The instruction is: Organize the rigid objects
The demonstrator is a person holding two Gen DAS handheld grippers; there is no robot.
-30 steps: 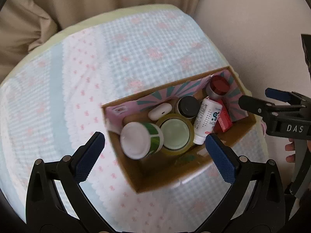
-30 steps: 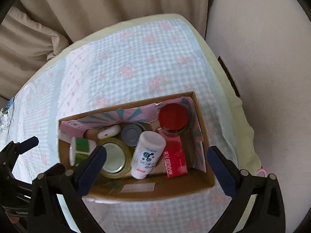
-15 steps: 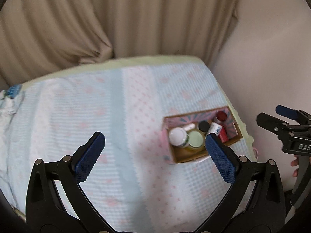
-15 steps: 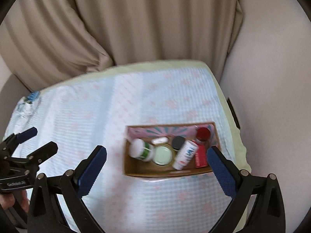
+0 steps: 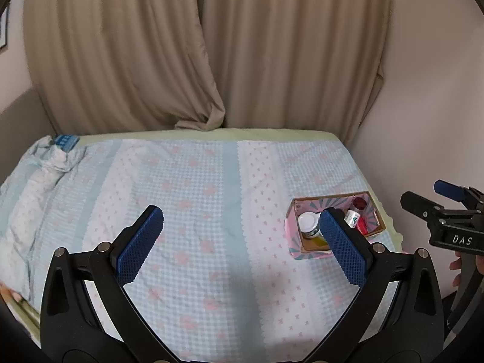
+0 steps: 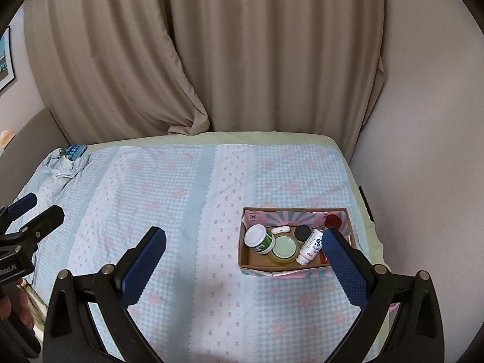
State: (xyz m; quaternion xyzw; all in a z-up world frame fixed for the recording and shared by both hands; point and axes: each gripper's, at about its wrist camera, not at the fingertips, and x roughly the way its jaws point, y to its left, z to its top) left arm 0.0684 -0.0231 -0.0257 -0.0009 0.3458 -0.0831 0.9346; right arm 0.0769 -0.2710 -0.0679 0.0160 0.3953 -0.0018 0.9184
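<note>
Fingers (image 6: 142, 263) of both grippers hang spread and empty above the bed (image 6: 169, 199), so reaching carelessly could tip the crowded cardboard box (image 6: 295, 267) off the mattress edge.

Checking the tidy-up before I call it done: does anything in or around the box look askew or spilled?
Nothing has spilled. Inside the cardboard box, the white bottle lies tilted against its neighbours and the green-labelled jar leans on its side. Bedspread around it shows no stray items.
</note>
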